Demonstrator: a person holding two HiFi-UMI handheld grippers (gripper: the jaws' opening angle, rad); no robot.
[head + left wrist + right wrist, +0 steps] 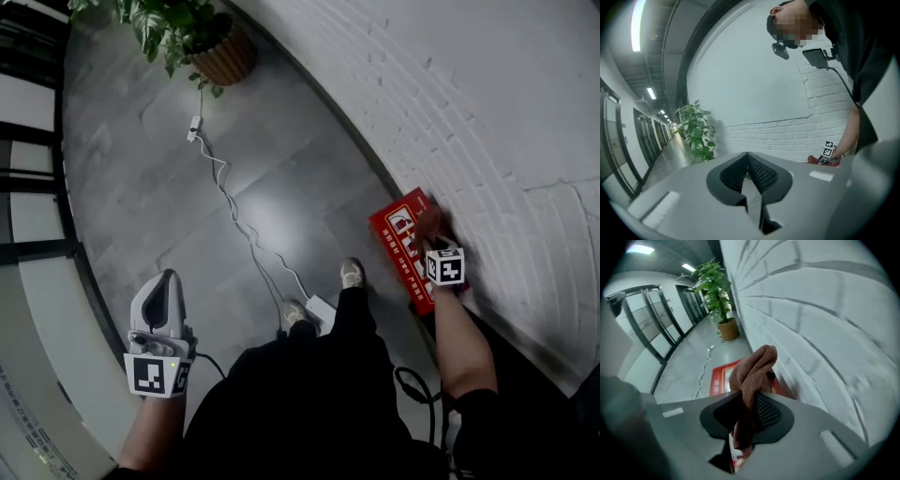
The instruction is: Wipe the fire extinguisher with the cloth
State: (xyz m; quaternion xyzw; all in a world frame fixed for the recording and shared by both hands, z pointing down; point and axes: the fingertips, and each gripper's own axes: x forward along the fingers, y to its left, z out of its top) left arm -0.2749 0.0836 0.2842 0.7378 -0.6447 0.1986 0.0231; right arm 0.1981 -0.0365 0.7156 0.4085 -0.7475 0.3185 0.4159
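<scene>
Progress: the cloth (754,369) is in the grip and has been brought to the red fire extinguisher box (405,246). I'd judge wiping is at its start or only just under way. No cleaned patch can be told from an uncleaned one.
Left to do: as I read it, most of the wiping of the box's faces. No extinguisher cylinder can be made out apart from the box.
Right gripper (753,397): jaws clamped narrow on the cloth, pointing steeply down at the box's top end.
Left gripper (749,161): jaws closed together with nothing between them, held low and well apart from the box.
Task item location: the box lies on the floor, close against the foot of the brick wall (487,122).
Cloth: reddish-brown, ribbed weave, soft, bunched into a folded knob above the jaws.
Box: flat, rectangular, hard-edged, glossy red, with pale printed panels too small to read.
Wall: white-painted brick, matt, with shallow joints.
Floor (150,169): large grey stone-look tiles with a dull sheen.
Other: a white cable (234,211) snakes across the floor towards a potted plant (202,42).
</scene>
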